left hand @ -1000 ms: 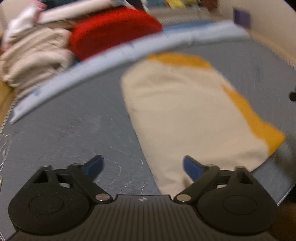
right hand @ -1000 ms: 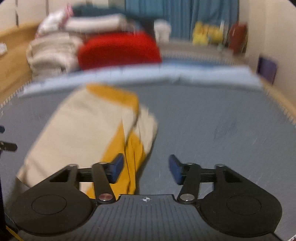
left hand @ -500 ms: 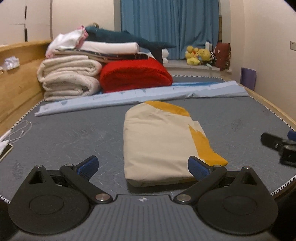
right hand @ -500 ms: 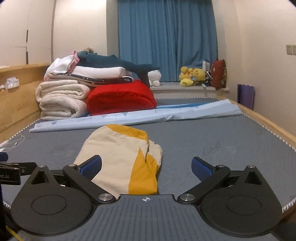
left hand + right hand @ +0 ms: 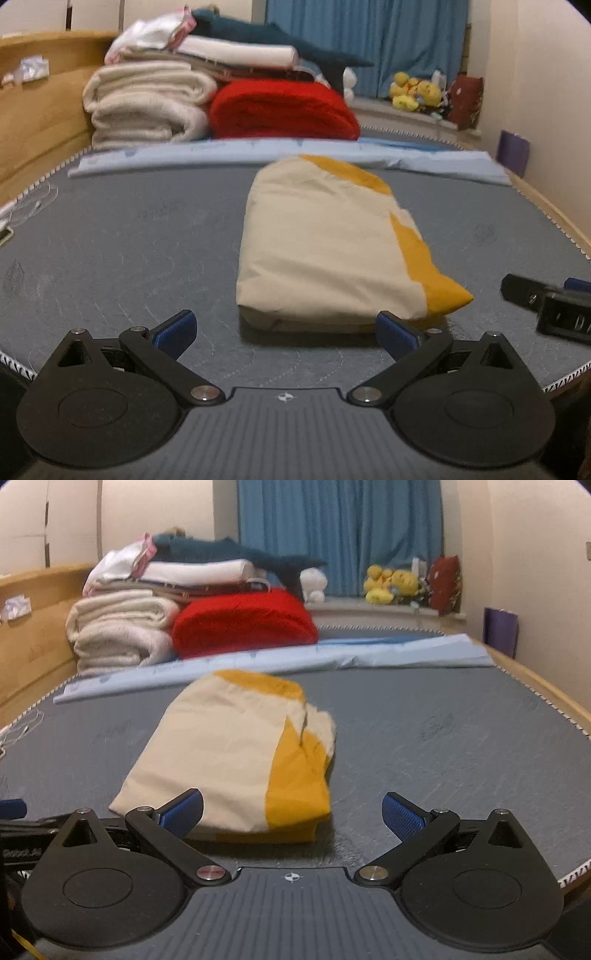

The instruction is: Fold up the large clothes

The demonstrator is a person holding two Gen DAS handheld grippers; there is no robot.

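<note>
Folded garment (image 5: 325, 251), cream with yellow bands, lying flat on the grey mattress (image 5: 122, 240), roughly at centre. From the left wrist view, sitting at 12 o'clock just beyond the left claw (image 5: 284, 328); near edge between the blue pads but not touched by either. Left claw spread wide, empty. From the right wrist view, garment at 11 o'clock of the right claw (image 5: 293, 810), its yellow corner lying near the left pad, apart from it. Right claw likewise fully released, nothing between the pads. Right claw's tip visible at 3 o'clock in the left view, well off the garment's yellow corner. Farther back at 12 o'clock, a light blue sheet (image 5: 229, 155) stretched across the mattress; behind it at 11 o'clock a red blanket (image 5: 280, 110) beside stacked white towels (image 5: 147, 103). Blue curtain (image 5: 340, 531) and yellow plush toys (image 5: 391, 583) at the far end.
</note>
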